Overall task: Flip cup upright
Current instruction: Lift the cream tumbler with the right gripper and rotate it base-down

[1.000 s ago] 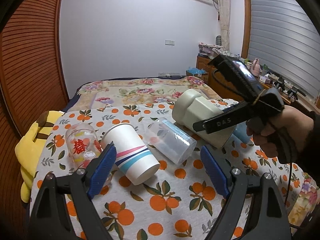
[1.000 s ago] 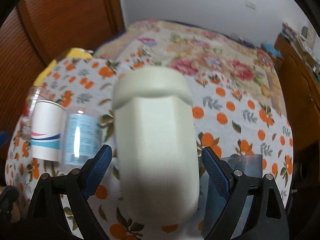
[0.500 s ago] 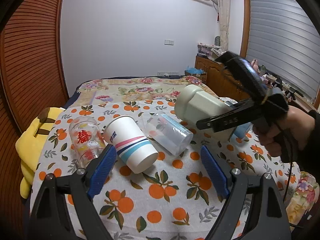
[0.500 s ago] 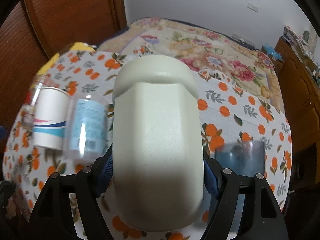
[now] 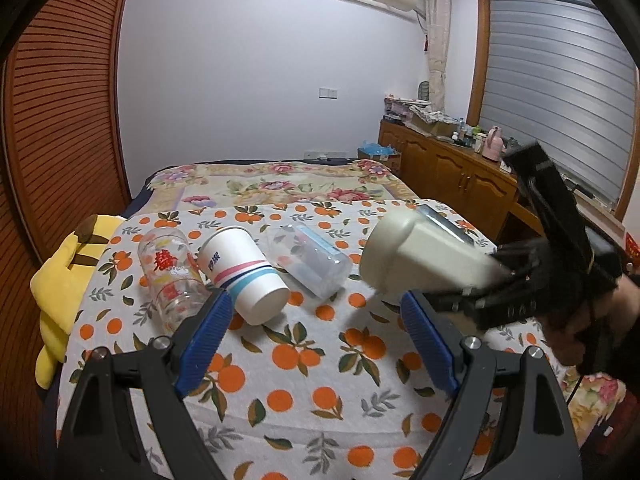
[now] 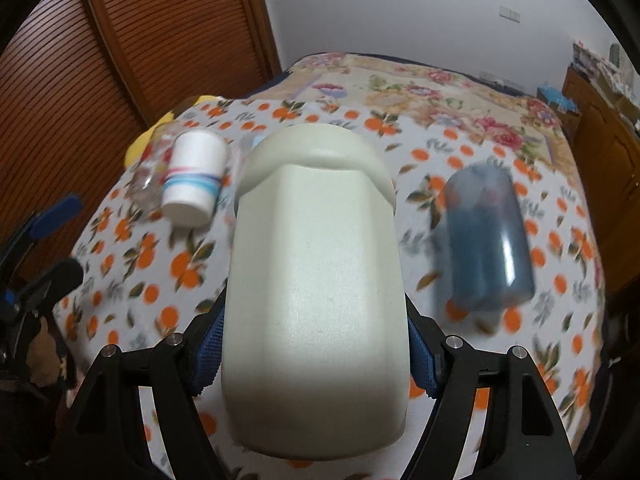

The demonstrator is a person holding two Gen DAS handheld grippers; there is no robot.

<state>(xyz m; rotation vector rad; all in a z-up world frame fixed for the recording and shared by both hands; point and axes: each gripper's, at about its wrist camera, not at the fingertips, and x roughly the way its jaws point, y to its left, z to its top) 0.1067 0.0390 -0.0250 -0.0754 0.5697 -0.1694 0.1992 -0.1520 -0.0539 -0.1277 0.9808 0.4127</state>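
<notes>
My right gripper (image 6: pixel 316 356) is shut on a cream faceted cup (image 6: pixel 316 288) and holds it on its side above the table. The same cup (image 5: pixel 424 258) shows at the right of the left wrist view, lifted off the cloth, with the right gripper (image 5: pixel 500 276) behind it. My left gripper (image 5: pixel 316 340) is open and empty, low over the near part of the table. A white paper cup (image 5: pixel 244 274) with pink and blue stripes lies on its side ahead of it.
A clear glass (image 5: pixel 170 276) with red print and a clear plastic cup (image 5: pixel 310 260) lie on the orange-print tablecloth (image 5: pixel 304 360). A dark blue cup (image 6: pixel 486 236) lies at the right. A yellow plush (image 5: pixel 64 280) hangs at the left edge.
The right gripper closed on the cream cup and lifted it off the table, pulling it back to the right. The left gripper rose and drew back a little.
</notes>
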